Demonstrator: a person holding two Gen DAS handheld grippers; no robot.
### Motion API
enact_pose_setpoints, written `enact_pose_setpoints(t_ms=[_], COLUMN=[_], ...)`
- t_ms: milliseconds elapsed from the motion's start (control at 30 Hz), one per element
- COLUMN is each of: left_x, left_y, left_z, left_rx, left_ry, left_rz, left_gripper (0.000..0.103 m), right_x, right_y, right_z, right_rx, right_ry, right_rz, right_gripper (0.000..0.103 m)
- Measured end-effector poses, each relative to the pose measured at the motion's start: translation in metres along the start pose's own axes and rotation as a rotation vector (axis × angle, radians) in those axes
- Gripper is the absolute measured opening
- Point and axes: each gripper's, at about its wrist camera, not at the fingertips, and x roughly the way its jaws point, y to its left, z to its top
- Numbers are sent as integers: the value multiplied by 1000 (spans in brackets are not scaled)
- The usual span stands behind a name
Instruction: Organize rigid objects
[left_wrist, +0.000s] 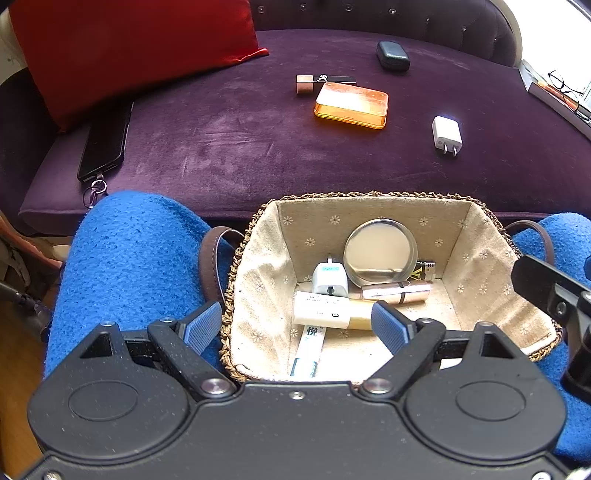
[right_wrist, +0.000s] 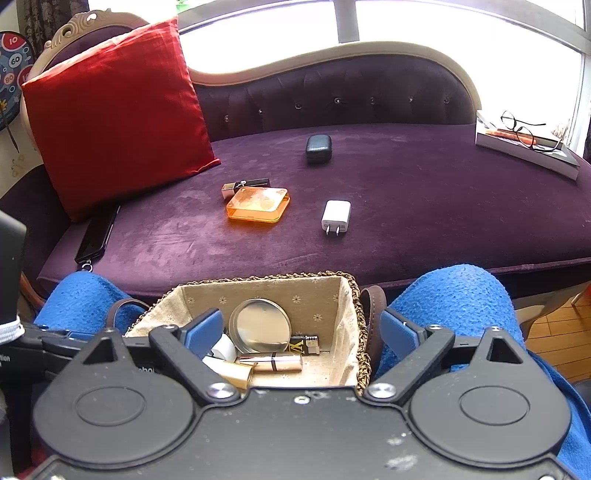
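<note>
The left gripper (left_wrist: 295, 325) hangs over the near left corner of the lined basket (left_wrist: 480, 236) on the person's lap, fingers spread wide and gripping nothing, one blue pad (left_wrist: 201, 325) outside the woven rim. To its right, the right gripper (right_wrist: 301, 332) is equally wide apart and empty above the round tin (right_wrist: 258, 330), rose-gold tube (right_wrist: 273, 362) and lighter (right_wrist: 304, 343) lying inside.

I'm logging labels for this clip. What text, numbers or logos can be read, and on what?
"10", "60", "80": dartboard.
"悦": white tube in the basket.
"LV" monogram: lighter.
Small print on the white box, the white charger and the book: too small to read.
</note>
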Motion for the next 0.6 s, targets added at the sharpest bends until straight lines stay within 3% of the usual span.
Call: enact_pose_setpoints(t_ms=[333, 600], left_x=[0, 0], left_y=[0, 0], left_z=[0, 0], left_rx=[-1, 0], left_ry=[0, 0], left_rz=[0, -1], left_gripper=[85, 85], right_x=[1, 5], right_y=[2, 1], right_z=[0, 3], right_rx=[7, 22], right_ry=[2, 22], right_rz=[-15, -20], right_gripper=[102, 103])
